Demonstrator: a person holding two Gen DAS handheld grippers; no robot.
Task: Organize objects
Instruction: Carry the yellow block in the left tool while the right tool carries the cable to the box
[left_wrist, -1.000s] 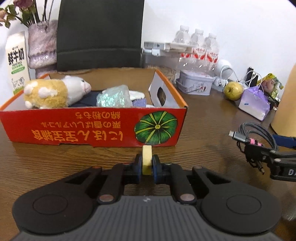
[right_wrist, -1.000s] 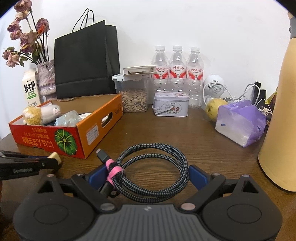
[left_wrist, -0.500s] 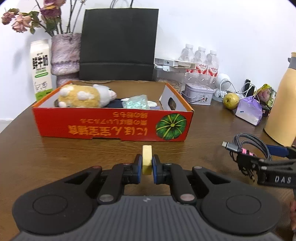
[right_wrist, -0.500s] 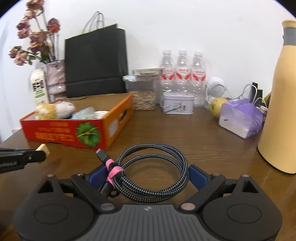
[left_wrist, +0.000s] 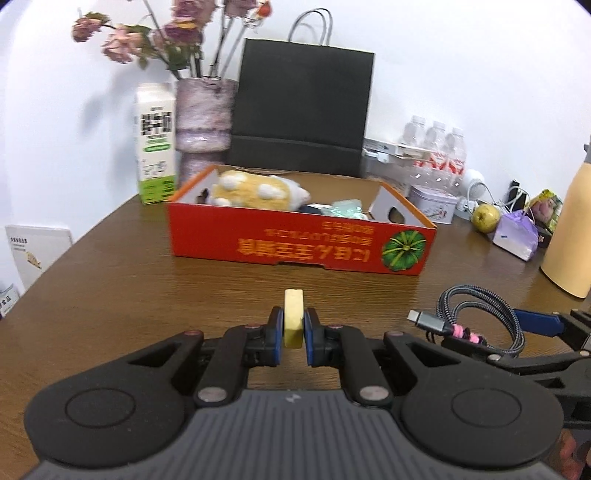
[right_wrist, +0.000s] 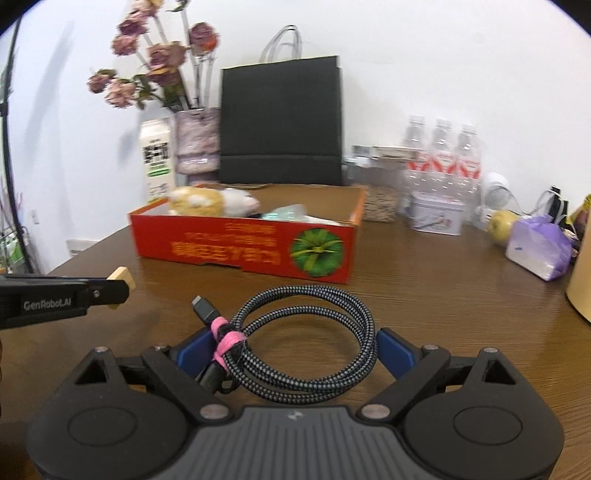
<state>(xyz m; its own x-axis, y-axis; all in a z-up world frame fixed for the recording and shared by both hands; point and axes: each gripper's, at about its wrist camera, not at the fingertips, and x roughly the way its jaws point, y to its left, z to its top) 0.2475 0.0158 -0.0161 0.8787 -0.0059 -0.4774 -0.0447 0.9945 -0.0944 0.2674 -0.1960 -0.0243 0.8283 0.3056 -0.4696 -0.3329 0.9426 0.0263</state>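
Both tools loaded, both facing the red box (left_wrist: 301, 242) on the bench (left_wrist: 110, 288); box reads as the collection point, open top, long printed wall toward the tools.

Already in the box: plush toy (left_wrist: 255, 190) at its left end, a pale green crinkly packet (left_wrist: 345, 210) toward its right end. Spare floor between and behind them, so room for more.

Left tool (left_wrist: 293, 334): jaws nearly together, clamped on a small pale yellow block (left_wrist: 293, 317), probably an eraser. Block stands on edge, held by its flat faces, upper half proud of the pads. Narrow pinch suits a small stiff part; low slip risk. Block in the air, short of the box's near wall, roughly in line with its middle.

Right tool (right_wrist: 291, 354): jaws wide apart, spanning a coiled braided cable (right_wrist: 303, 343), pads against the coil's outer sides. Coil lies flat between the jaws, pink tie (right_wrist: 225, 341) bunching the loops at the side nearer the left tool, plug (right_wrist: 205, 308) poking toward the box. Wide stance needed since the coil is held across its diameter; grip is on springy loops, so likely less secure than the block. Cable also short of the box, off its right corner.

Judgement: carry phase, nothing dropped yet. Next needs both tools lifted over the near wall before release.

Unrelated clutter behind and right of the box: black paper bag (left_wrist: 303, 110), milk carton (left_wrist: 155, 142), water bottles (left_wrist: 437, 147).
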